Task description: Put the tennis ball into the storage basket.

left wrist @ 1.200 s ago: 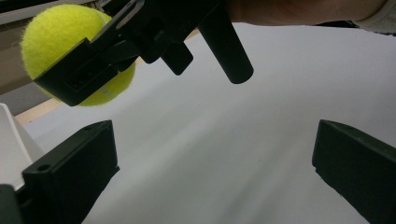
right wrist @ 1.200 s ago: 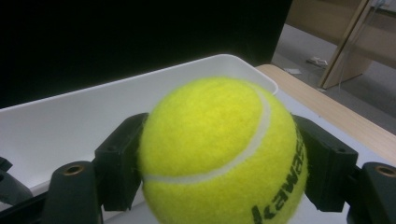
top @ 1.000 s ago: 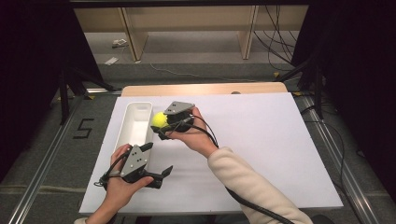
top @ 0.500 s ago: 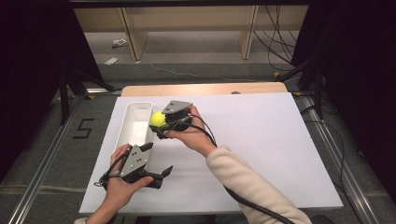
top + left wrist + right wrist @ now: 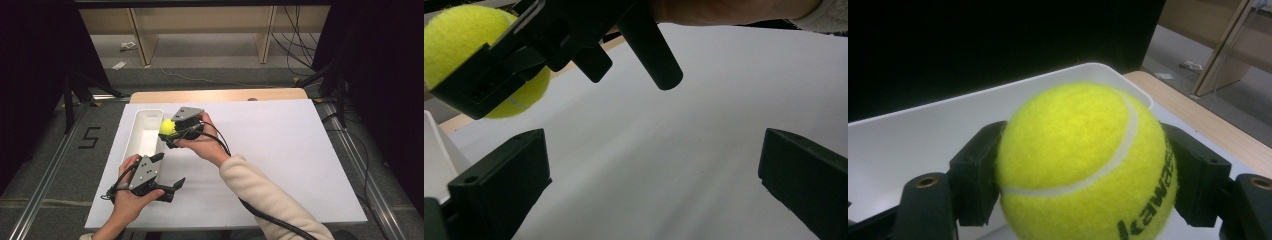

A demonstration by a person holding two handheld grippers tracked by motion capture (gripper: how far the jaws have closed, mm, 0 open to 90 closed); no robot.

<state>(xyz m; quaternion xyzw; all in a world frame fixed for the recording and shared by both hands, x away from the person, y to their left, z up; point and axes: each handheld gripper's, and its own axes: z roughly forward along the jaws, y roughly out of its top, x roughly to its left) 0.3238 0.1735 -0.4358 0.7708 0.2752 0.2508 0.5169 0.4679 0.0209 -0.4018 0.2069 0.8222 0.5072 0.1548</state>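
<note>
High view first: we see our right gripper (image 5: 171, 134) pinching a yellow ball (image 5: 167, 127) just above the near right rim of a long white bin (image 5: 136, 136), which lies on the left part of the white counter (image 5: 280, 150). Our left gripper (image 5: 170, 175) hovers nearer us, low over the counter just in front of the bin, with its jaws spread wide and nothing between them. From the left gripper view we look up at the ball (image 5: 471, 45) and the right gripper's black body, with bare white counter beyond. Nothing stands between the ball and the bin. A cable runs from the right gripper along our sleeve (image 5: 265, 195). Beyond the counter are a wooden edge, shelf legs and loose cables on the floor. A "5" (image 5: 90, 137) is marked on the floor at the left. Right gripper view shows the ball (image 5: 1083, 165) lettered "kawas", the rest cut off.
</note>
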